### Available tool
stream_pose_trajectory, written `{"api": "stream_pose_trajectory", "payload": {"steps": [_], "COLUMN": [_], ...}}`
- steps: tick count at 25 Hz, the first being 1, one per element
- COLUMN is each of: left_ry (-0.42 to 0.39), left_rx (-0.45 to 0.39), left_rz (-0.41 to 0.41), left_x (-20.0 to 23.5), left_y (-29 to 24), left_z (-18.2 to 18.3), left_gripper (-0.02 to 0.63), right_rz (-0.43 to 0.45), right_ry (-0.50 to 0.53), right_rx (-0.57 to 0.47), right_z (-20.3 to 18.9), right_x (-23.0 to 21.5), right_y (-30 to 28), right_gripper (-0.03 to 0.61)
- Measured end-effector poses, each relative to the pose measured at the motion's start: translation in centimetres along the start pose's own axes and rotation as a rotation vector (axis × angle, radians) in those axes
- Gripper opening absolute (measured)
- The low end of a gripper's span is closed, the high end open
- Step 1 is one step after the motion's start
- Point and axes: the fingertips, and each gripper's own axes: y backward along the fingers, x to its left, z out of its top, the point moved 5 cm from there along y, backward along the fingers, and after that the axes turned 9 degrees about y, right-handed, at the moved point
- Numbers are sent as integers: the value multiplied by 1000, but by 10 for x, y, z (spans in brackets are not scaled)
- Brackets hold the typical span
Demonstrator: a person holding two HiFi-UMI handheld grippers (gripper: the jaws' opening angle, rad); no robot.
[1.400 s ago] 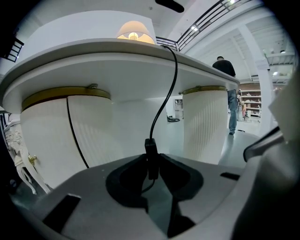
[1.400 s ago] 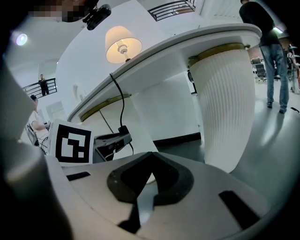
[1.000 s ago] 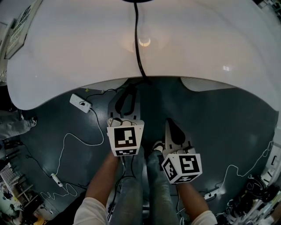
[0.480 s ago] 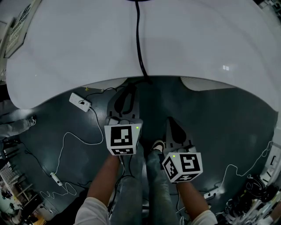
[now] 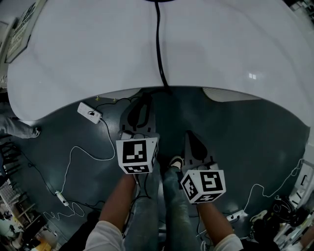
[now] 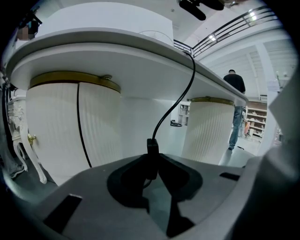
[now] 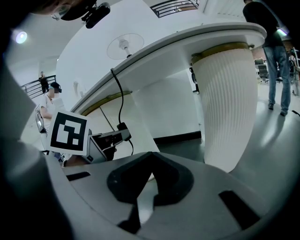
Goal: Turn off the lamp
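Note:
A black cord [image 5: 158, 44] runs from the lamp's dark base [image 5: 157, 1] across the white table [image 5: 73, 59] and over its near edge. In the left gripper view the cord [image 6: 185, 93] hangs down to a small black inline switch [image 6: 152, 157]. My left gripper [image 6: 152, 164] is shut on this switch just below the table edge. The tabletop shows no glow from the lamp. My right gripper [image 5: 189, 135] hangs to the right of the left gripper [image 5: 145, 96], lower down, shut with nothing in it. The right gripper view shows the switch [image 7: 123, 126] at the left gripper's tips.
White fluted pedestals [image 6: 70, 126] [image 7: 229, 103] carry the table. On the dark floor lie a white power strip [image 5: 90, 113] and thin cables [image 5: 73, 162]. The holder's legs [image 5: 157, 206] stand between the grippers. People [image 6: 236, 112] [image 7: 274, 51] stand farther off.
The bright bulb reflection on the tabletop beside the cord has vanished. The left gripper's marker cube has rolled slightly. The right gripper stayed put.

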Motion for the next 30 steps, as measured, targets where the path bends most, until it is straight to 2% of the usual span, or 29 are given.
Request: {"api": "stream_pose_trajectory", "payload": {"steps": [7, 13, 21, 30], "left_ry": [-4, -75, -106, -63], "left_rx": [4, -11, 3, -11], "left_rz": [8, 35, 73, 73], "left_x": [-5, -6, -1, -4], "left_y": [4, 4, -3, 13], "left_z": [-1, 5, 9, 8], "left_gripper": [77, 78, 78, 80], "right_rz": [3, 2, 8, 5], "right_ry": [11, 11, 7, 12], "right_rx": [5, 9, 20, 14], "right_z": [6, 4, -2, 10], "right_x": [-2, -2, -2, -2], "right_y": [1, 0, 0, 4], "right_gripper": [0, 0, 0, 0]}}
